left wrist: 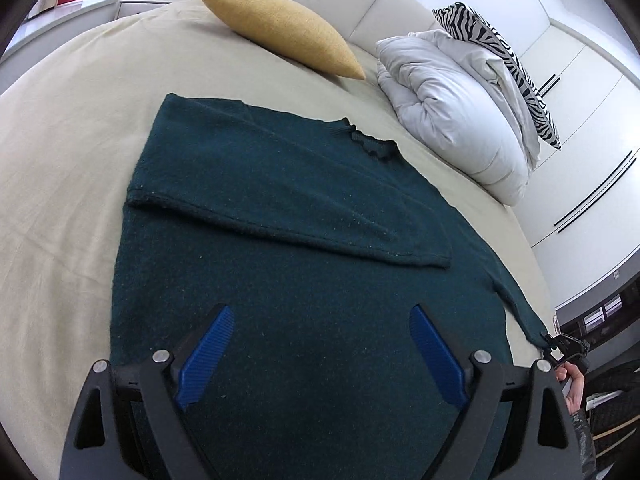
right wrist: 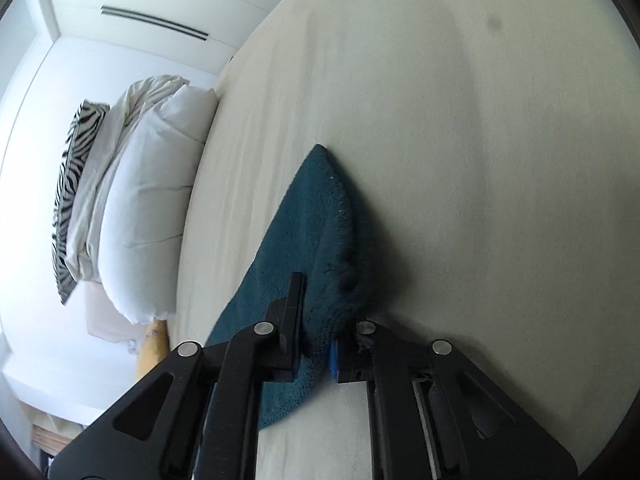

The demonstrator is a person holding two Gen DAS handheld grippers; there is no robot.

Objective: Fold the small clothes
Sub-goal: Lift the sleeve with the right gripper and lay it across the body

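A dark teal sweater (left wrist: 280,280) lies flat on the beige bed (left wrist: 60,160), one sleeve (left wrist: 280,208) folded across its body. My left gripper (left wrist: 322,320) is open and empty, hovering over the sweater's lower body. My right gripper (right wrist: 320,300) is shut on the end of the sweater's other sleeve (right wrist: 316,216), which stretches away over the sheet. In the left wrist view the right gripper (left wrist: 560,346) shows at the far right edge, holding that sleeve's cuff.
A yellow cushion (left wrist: 284,32), a folded white duvet (left wrist: 460,108) and a zebra-print pillow (left wrist: 504,64) lie at the head of the bed. White wardrobe doors (left wrist: 592,128) stand beyond the bed's right side.
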